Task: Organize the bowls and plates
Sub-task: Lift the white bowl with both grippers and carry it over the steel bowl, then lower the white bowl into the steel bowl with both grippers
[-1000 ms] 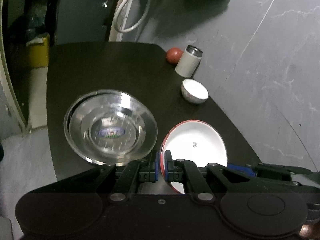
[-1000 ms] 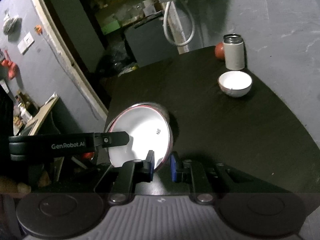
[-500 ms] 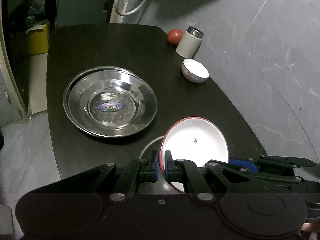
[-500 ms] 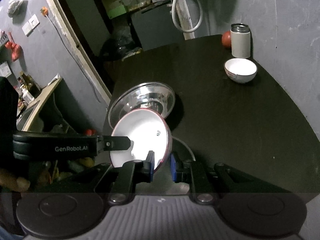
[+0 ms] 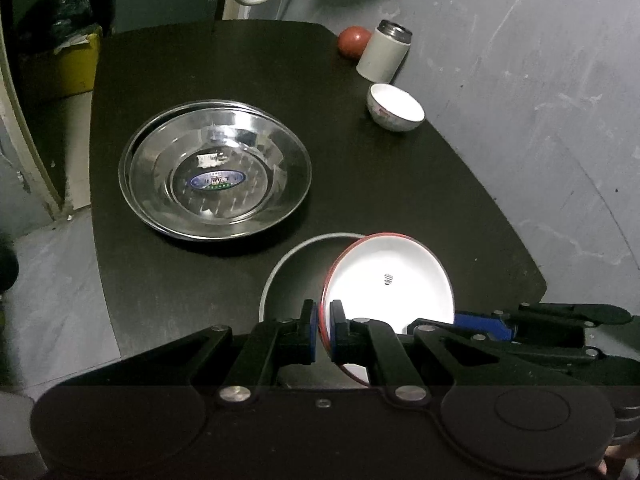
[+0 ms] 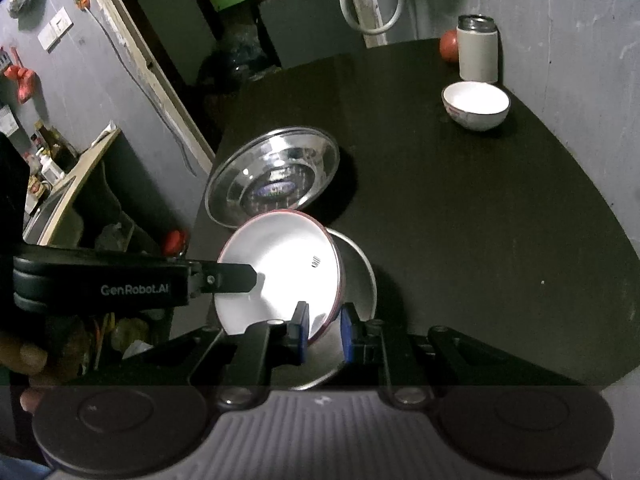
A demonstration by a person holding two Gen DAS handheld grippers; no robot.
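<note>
My left gripper (image 5: 324, 330) is shut on the rim of a white red-rimmed plate (image 5: 394, 280), held tilted above a grey plate (image 5: 288, 276) lying on the black table (image 5: 192, 64). My right gripper (image 6: 323, 330) straddles the plate's (image 6: 276, 272) opposite rim with a visible gap, so it is open. The left gripper (image 6: 224, 276) shows from the side there. A stack of steel plates (image 5: 216, 168) lies at mid-left; it also shows in the right wrist view (image 6: 272, 176). A small white bowl (image 5: 396, 108) sits far right.
A white flask (image 5: 384, 56) and a red ball (image 5: 354, 40) stand at the table's far right corner by the grey wall. A yellow bin (image 5: 76, 64) stands off the table's far left. Shelves and clutter (image 6: 60, 168) lie to the left.
Both grippers drew back and rose with the white plate, away from the steel stack. The grey plate beneath came into view. The right gripper's gap around the rim widened slightly.
</note>
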